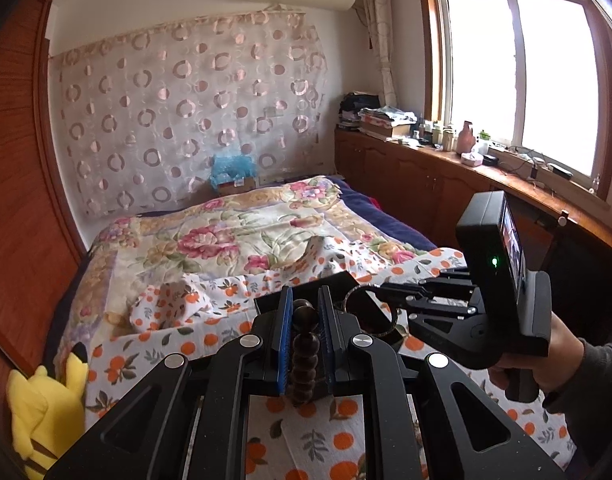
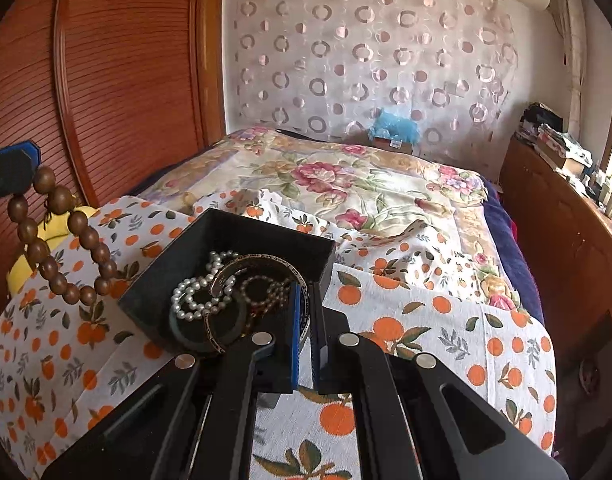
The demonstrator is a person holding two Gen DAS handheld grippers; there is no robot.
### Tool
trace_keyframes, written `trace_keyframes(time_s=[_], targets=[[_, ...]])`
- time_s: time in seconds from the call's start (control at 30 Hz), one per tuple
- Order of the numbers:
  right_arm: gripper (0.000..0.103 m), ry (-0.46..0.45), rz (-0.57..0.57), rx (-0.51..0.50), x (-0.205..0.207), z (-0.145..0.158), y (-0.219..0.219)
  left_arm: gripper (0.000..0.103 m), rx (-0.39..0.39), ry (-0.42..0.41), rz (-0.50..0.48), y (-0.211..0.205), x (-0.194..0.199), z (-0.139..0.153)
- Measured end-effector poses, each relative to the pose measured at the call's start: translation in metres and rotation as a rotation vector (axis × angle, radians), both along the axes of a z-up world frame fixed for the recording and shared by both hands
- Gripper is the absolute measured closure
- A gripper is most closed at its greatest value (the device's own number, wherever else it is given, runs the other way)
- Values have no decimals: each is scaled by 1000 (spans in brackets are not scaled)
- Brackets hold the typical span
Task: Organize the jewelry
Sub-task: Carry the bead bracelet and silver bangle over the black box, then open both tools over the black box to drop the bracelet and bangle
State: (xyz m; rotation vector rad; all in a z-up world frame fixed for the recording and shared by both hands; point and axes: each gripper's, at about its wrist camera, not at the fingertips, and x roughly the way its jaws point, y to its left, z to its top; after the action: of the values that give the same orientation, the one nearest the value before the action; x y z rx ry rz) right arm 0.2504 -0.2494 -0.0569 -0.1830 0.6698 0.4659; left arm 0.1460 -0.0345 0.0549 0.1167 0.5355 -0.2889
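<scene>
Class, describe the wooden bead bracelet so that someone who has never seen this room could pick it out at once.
Start at the bed with the orange-print cloth, then find the black box of jewelry lying on it. Just left of the box, the wooden bead bracelet hangs from the left gripper. Unlike the pearl strand and metal bangle in the box, its beads are big, brown and round.

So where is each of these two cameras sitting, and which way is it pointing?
Left wrist: sits on the left gripper, looking along its fingers down the bed; it grips a wooden bead bracelet; the right gripper and right hand show.
Right wrist: sits on the right gripper, looking into the black jewelry box; it pinches a metal bangle.
Shared: bracelet, orange-print cloth, box.
</scene>
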Motion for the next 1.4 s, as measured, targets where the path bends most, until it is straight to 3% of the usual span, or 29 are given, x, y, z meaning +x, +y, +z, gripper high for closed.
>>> trace_keyframes(time_s=[0.27,0.67,1.0,1.4], targets=[[93,36,65,17,0,-9,9,91,24,8,24,-5,23,-1],[93,29,49,51,-22,-10,-24,91,-25,97,59,-8,56,-31],[93,42,40,66,-32,-21,-41,91,-6,108,48,-18,59,-35],[93,15,73,70,-53,-8,-38,91,2,97,13,-25,43,-32]])
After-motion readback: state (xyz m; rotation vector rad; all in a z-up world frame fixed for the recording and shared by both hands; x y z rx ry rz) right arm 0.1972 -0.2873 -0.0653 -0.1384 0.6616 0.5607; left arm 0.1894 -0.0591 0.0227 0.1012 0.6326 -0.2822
